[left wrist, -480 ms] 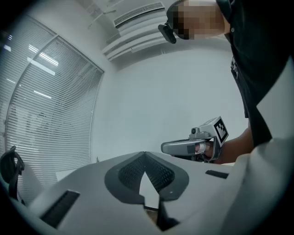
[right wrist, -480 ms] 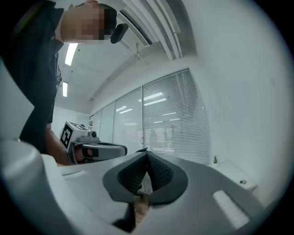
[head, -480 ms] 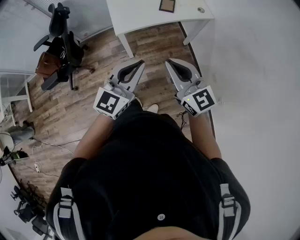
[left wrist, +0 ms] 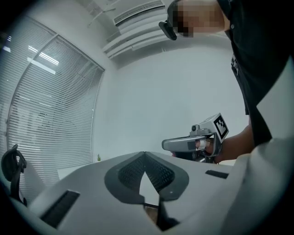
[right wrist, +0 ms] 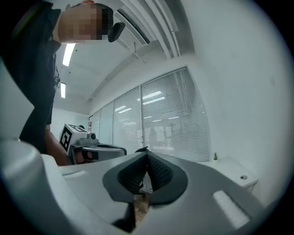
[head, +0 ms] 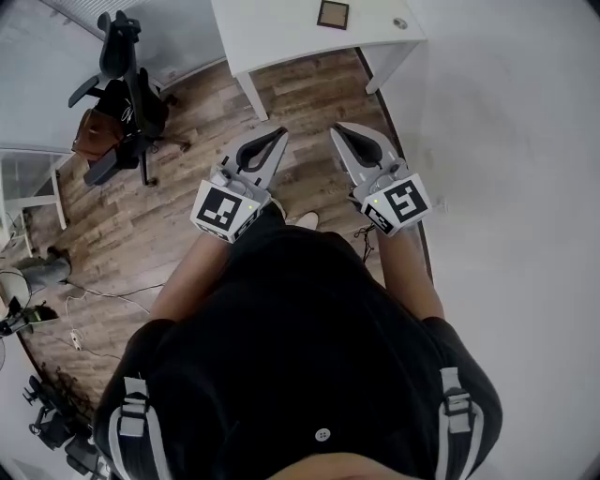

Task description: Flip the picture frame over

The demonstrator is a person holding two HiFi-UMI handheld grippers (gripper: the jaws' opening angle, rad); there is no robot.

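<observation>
Well beyond left claw [head: 277, 132], right claw [head: 337, 128], picture frame [head: 333, 13] on table [head: 281, 33]

Brn frame [head: 333, 13] (wht desk [head: 281, 33]), blk shirt [head: 300, 356].

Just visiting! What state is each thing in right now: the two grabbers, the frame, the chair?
left gripper: shut, empty, held level.
right gripper: shut, empty, held level.
picture frame: lying flat on the white table, untouched.
office chair: upright, unoccupied.
</observation>
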